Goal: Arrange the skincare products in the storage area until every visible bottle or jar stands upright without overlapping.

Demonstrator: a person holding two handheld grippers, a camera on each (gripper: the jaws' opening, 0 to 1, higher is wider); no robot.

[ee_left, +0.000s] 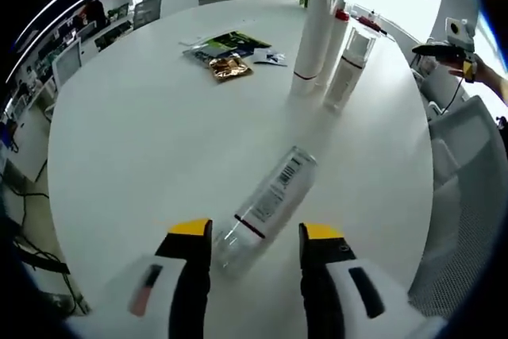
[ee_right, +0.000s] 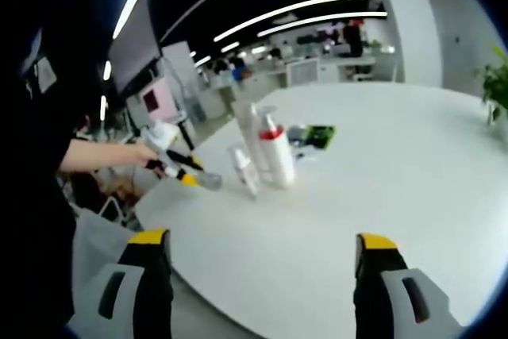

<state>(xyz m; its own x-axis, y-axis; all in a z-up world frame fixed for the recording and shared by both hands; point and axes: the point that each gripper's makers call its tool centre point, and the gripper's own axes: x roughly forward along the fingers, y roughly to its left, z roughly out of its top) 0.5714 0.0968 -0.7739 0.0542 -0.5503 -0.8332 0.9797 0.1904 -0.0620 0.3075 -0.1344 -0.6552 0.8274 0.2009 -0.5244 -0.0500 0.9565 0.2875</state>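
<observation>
We hold the left hand-held gripper [ee_left: 255,248] released, its yellow-tipped jaws spread on either side of the clear bottle [ee_left: 266,206] that lies on its side on the white counter [ee_left: 135,156], near the edge closest to us. The bottle's clear end sits between the jaws, though we cannot tell whether either jaw touches it; its labelled body points away toward the counter's far side. There, three products stand upright in a tight group: a tall white tube [ee_left: 316,25], a red-capped pump bottle [ee_left: 336,41] and a smaller clear-capped bottle [ee_left: 349,65]. Sachets [ee_left: 230,52] lie well apart to their left.

The right hand-held gripper [ee_right: 262,263] hangs wide open off the counter's edge, grasping nothing.

To do this step well, we judge that the left jaws should close squarely across the bottle's body, not its slippery tip, then swing it upright and set it down beside the standing group without knocking them.
</observation>
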